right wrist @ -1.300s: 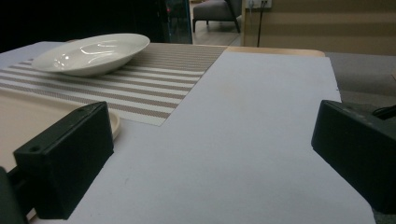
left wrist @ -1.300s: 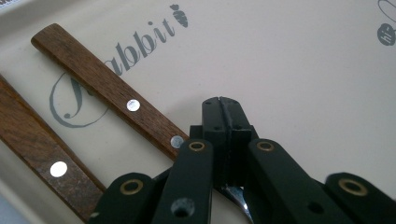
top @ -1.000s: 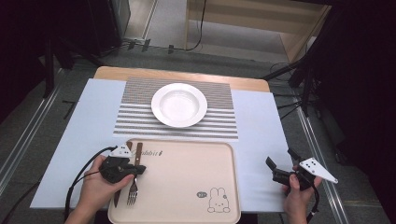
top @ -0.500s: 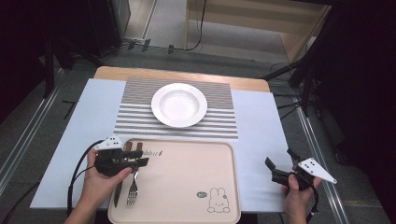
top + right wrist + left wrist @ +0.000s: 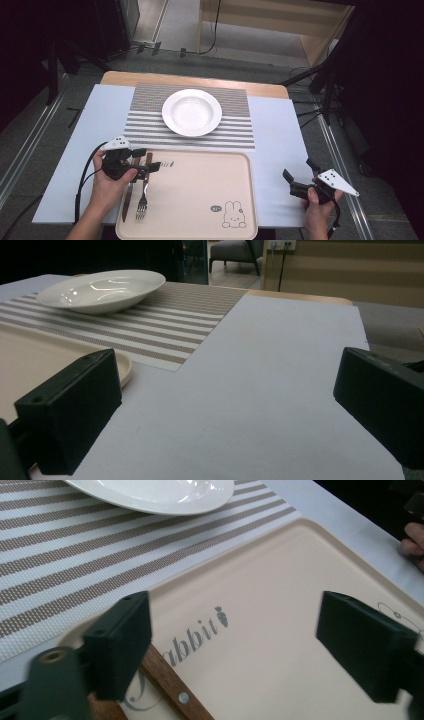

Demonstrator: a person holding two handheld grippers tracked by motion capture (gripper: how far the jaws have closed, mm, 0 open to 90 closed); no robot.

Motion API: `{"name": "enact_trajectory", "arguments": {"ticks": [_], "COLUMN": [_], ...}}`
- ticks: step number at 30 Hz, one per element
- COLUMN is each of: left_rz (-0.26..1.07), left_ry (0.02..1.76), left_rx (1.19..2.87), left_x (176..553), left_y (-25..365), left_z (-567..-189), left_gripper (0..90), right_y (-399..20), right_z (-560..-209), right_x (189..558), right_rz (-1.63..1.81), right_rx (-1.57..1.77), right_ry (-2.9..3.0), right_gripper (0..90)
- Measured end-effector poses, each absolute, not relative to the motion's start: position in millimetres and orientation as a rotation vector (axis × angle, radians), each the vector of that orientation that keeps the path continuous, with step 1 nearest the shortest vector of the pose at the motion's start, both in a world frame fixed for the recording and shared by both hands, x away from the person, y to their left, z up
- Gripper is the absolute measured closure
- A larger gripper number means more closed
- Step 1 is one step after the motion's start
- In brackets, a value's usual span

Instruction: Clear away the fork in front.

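Left hand-held gripper (image 5: 146, 161) over near-left corner of beige plastic tray (image 5: 200, 200), jaws just opened wide, nothing between the pads; wooden handles seen just beneath in left gripper view. Right hand-held gripper (image 5: 295, 176) idle off the tray's right edge, above the white counter (image 5: 280, 130), jaws wide and empty. Wooden-handled steel fork (image 5: 144, 192) and wooden-handled knife (image 5: 128, 192) lying side by side along the tray's left edge, handles toward the striped woven placemat (image 5: 235, 130) bearing the white ceramic plate (image 5: 191, 112). Judged light, stiff, flat-lying; steel ends likely slippery. Best hold: across the wooden handle (image 5: 170, 685), near mid-length. Risk: pinching both handles together, given closeness.
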State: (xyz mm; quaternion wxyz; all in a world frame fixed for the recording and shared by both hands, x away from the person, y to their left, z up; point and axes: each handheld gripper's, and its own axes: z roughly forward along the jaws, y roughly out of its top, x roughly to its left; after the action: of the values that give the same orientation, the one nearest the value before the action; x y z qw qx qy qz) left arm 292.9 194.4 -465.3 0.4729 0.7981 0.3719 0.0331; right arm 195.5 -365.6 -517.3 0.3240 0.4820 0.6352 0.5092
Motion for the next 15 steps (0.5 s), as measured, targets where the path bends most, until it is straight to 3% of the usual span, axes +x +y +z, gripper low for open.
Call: {"name": "enact_trajectory", "arguments": {"ticks": [5,6,15], "left_rz": [0.091,0.089,0.118], "left_ry": [0.909,0.909,0.899], "left_rx": [1.928,1.928,1.917], "left_x": [300.2,301.4,315.5], "left_y": [192.7,192.4,189.9], "left_z": [-459.4,-458.6,-445.4], "left_gripper": [5.0,0.0,0.0], "right_y": [-365.6,-365.6,-365.7], "right_z": [-517.4,-517.5,-517.6], "right_x": [195.6,195.6,195.4], "right_rz": [1.338,1.339,1.343], "right_rx": [1.264,1.264,1.263], "right_ry": [1.665,1.665,1.662], "right_gripper": [0.0,0.0,0.0]}}
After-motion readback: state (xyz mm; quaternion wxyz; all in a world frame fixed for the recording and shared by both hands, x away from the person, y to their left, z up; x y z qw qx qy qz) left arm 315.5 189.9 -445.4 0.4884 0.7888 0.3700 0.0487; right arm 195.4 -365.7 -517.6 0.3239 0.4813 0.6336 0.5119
